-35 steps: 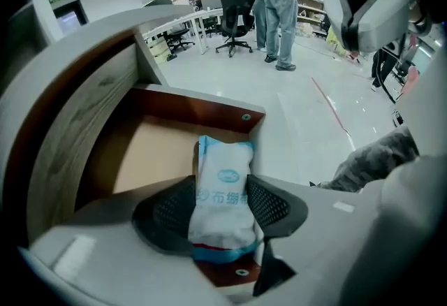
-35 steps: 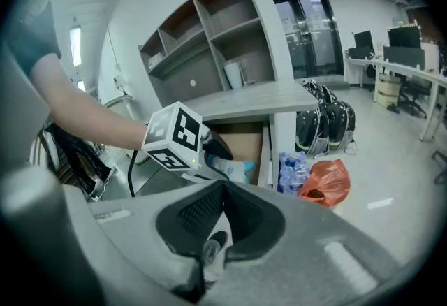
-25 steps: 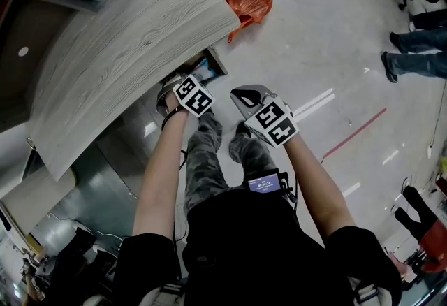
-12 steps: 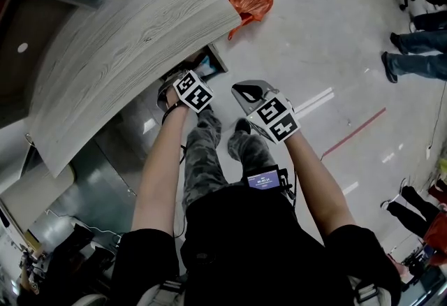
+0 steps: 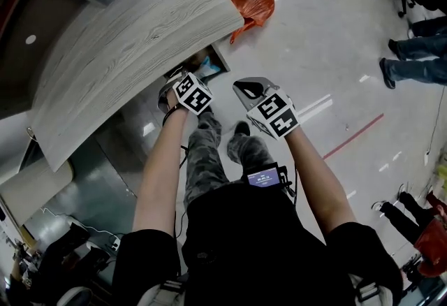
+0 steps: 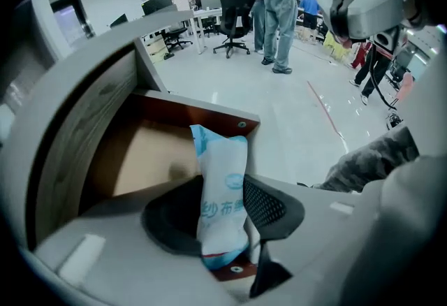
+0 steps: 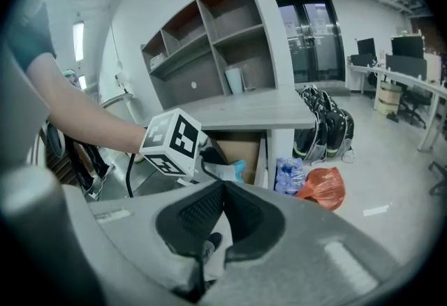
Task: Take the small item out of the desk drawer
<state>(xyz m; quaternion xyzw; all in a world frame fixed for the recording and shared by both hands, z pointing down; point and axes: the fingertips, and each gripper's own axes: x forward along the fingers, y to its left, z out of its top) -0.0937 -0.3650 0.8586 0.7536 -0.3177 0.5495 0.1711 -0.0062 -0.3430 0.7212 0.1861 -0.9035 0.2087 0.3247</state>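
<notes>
Under the desk (image 5: 133,39) edge, the drawer (image 6: 202,114) stands pulled open, and the left gripper (image 6: 222,214) points steeply down into it. Its fingers (image 6: 269,203) have just been closing, and a white-and-blue packet (image 6: 222,179) stands upright between them, its lower end near the drawer's front rail. Both pads appear to press on the packet's middle, which looks slightly pinched, though the wide-angle view makes the far pad's contact hard to confirm. That closing is the step that matters: the small item now looks caught rather than merely straddled, so the task seems to have passed from reaching to holding. The packet is not yet out, though, as it sits within the drawer's opening. What remains, by my reading, is a lift clear of the rail without the soft wrapper slipping.

Off to the side, the right gripper (image 7: 222,196) hangs above the floor with its fingers closed on nothing.
</notes>
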